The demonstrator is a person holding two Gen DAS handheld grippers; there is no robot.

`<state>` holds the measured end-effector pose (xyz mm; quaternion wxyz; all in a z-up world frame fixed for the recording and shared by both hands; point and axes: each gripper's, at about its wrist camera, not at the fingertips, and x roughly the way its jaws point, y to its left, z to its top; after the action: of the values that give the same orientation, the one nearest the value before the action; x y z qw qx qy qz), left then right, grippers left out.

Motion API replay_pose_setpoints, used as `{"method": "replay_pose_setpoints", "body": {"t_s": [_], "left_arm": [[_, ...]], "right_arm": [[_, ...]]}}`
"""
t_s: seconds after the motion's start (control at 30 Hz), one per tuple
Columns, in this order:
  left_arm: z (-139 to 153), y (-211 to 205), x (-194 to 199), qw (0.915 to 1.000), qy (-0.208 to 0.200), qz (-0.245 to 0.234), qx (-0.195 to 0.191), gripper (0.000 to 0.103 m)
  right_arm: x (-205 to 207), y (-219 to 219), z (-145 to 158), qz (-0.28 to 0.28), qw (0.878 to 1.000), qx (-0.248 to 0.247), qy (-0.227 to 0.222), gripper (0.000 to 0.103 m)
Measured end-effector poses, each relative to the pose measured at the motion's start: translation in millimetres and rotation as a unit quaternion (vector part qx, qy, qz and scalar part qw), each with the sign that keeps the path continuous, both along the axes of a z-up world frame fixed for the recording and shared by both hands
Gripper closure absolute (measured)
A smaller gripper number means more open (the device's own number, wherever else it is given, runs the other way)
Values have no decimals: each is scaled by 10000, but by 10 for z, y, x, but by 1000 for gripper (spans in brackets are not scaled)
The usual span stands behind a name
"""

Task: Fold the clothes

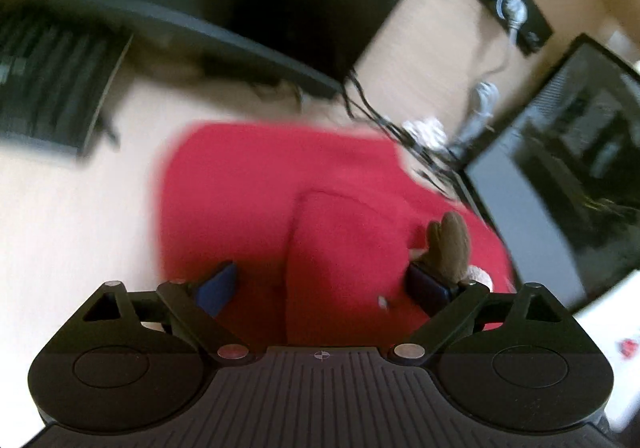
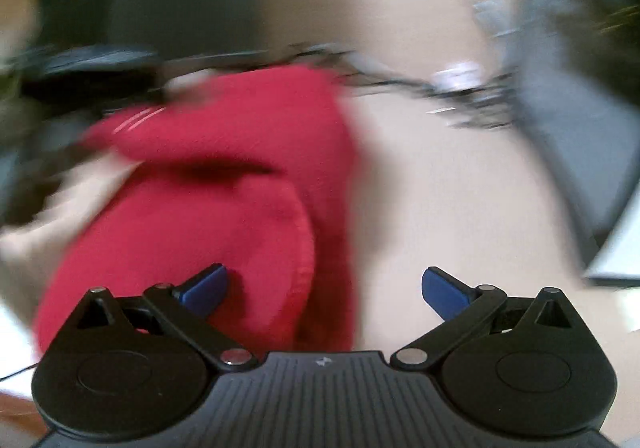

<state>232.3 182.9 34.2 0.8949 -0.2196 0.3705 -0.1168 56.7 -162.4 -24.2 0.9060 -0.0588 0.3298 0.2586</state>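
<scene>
Between the wide-spread fingers of the left gripper (image 1: 326, 288) lies a folded flap of the red garment (image 1: 280, 188), gripped by nothing. Just past its right finger sits a brown patch (image 1: 450, 246) — a snag risk, I judge, if the jaws close blind. The right gripper (image 2: 324, 288) is equally agape and empty, straddling the garment's edge over the pale table (image 2: 460, 188). Both views are blurred; beyond the cloth, cables (image 1: 400, 128) lie near enough to catch a hasty sweep.
</scene>
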Motion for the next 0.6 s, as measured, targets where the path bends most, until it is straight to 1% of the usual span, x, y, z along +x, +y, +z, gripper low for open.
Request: {"method": "replay_pose_setpoints", "body": {"t_s": [0.03, 0.07, 0.1, 0.17, 0.2, 0.27, 0.33, 0.4, 0.47, 0.5, 0.53, 0.57, 0.6], "left_arm": [[39, -3, 43, 10000, -13, 55, 54, 8], [88, -6, 64, 9999, -32, 108, 111, 8], [151, -18, 40, 9998, -98, 114, 155, 8], [292, -39, -172, 9989, -391, -41, 249, 8], [354, -60, -312, 9977, -567, -135, 336, 8], [477, -102, -593, 9940, -916, -323, 510, 7], [493, -209, -792, 9904, -1099, -631, 554, 6], [486, -330, -975, 9859, -1244, -965, 570, 6], [361, -495, -1050, 9830, -1229, -1184, 681, 6], [287, -582, -1076, 9816, -1204, -1281, 747, 6], [187, -646, -1100, 9814, -1110, -1319, 848, 6], [76, -673, -1122, 9829, -947, -1317, 876, 6], [-33, -686, -1142, 9847, -767, -1310, 852, 6]], "right_arm": [[-67, 94, 2, 328, 9994, 72, 51, 0], [-142, 169, 20, 598, 9982, 78, -10, 0], [-216, 199, 67, 752, 9969, 2, -227, 0], [-276, 140, 210, 837, 9949, -1, -564, 0], [-254, 65, 298, 766, 9948, 87, -666, 0], [-145, -87, 464, 454, 9953, 307, -793, 0], [20, -192, 589, 98, 9948, 447, -911, 0], [290, -221, 646, -219, 9938, 431, -996, 0], [566, -174, 616, -443, 9935, 271, -1011, 0], [656, -135, 532, -459, 9941, 114, -971, 0], [760, -61, 402, -476, 9950, -178, -862, 0], [858, 25, 237, -480, 9950, -570, -666, 0], [906, 69, 85, -430, 9943, -854, -479, 0]]}}
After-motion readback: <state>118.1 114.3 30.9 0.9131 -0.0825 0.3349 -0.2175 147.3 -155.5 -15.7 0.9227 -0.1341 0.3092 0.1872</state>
